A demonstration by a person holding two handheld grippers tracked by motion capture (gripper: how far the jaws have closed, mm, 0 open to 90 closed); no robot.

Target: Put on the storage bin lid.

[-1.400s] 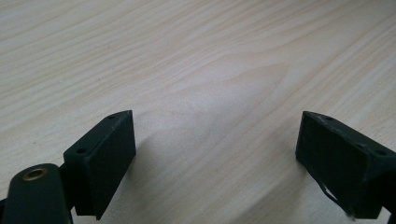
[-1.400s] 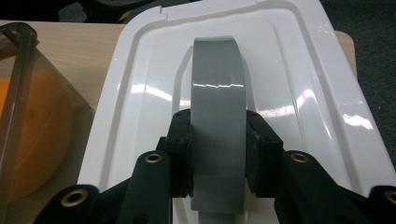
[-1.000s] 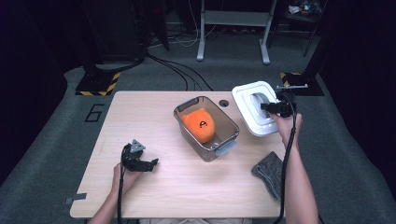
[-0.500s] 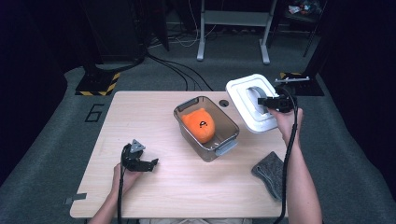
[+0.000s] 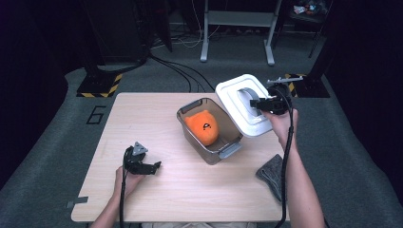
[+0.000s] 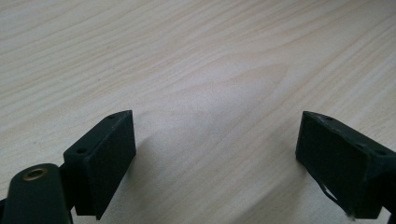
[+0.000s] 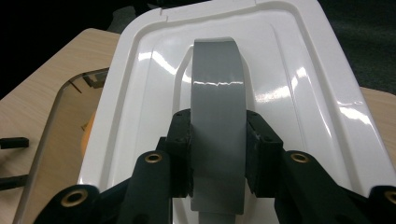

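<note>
While lid [image 5: 242, 103] rises: it has left the table since a second ago, tilted beside the bin [image 5: 209, 129].
Right gripper [image 7: 218, 140]: clenched on the lid's grey handle [image 7: 217, 93].
Left gripper [image 6: 215, 154]: released, idle on table [image 5: 157, 118].
Meaning: probably closing the bin over the orange toy [image 5: 203, 127].

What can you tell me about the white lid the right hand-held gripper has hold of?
The white rectangular plastic lid is glossy, with rounded corners, a raised rim and stepped ridges around a recessed centre. A grey arched handle spans that recess. The right hand-held gripper is shut on this handle, one black pad on each side. The lid hangs tilted above the far right part of the wooden table, its near left edge just beside the clear grey plastic bin that holds an orange plush toy. Whether lid and bin touch is unclear.
</note>
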